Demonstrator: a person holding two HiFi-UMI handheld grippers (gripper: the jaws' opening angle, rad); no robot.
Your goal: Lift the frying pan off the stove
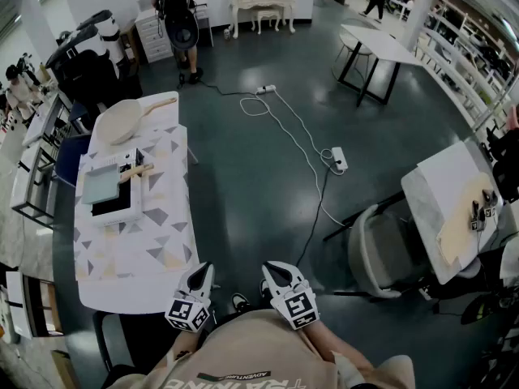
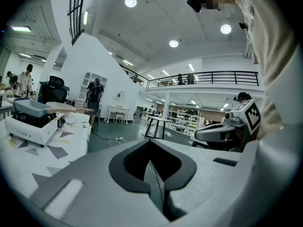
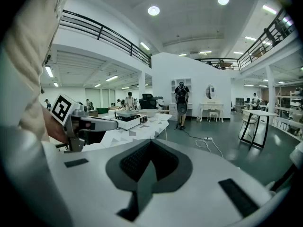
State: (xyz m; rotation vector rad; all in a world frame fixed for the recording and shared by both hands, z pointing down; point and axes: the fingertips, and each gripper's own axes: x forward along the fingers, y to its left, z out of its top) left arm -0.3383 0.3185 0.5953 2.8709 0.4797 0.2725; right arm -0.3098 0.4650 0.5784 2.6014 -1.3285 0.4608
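A square grey-blue frying pan (image 1: 101, 185) with a wooden handle (image 1: 138, 171) sits on a white portable stove (image 1: 122, 214), on the patterned table (image 1: 154, 258) at the left. My left gripper (image 1: 202, 273) and right gripper (image 1: 275, 271) hang close to the person's chest, near the table's front end and far short of the stove. Both are shut, with nothing between the jaws. The left gripper view shows the stove (image 2: 33, 126) and pan (image 2: 29, 108) far off to the left. From the right gripper view the stove (image 3: 129, 121) is small and distant.
A cream round pan (image 1: 122, 120) lies at the table's far end. A white cable and power strip (image 1: 339, 159) run over the dark floor. A grey chair (image 1: 379, 250) and a second table (image 1: 450, 189) stand at the right. A person (image 1: 178, 14) stands at the back.
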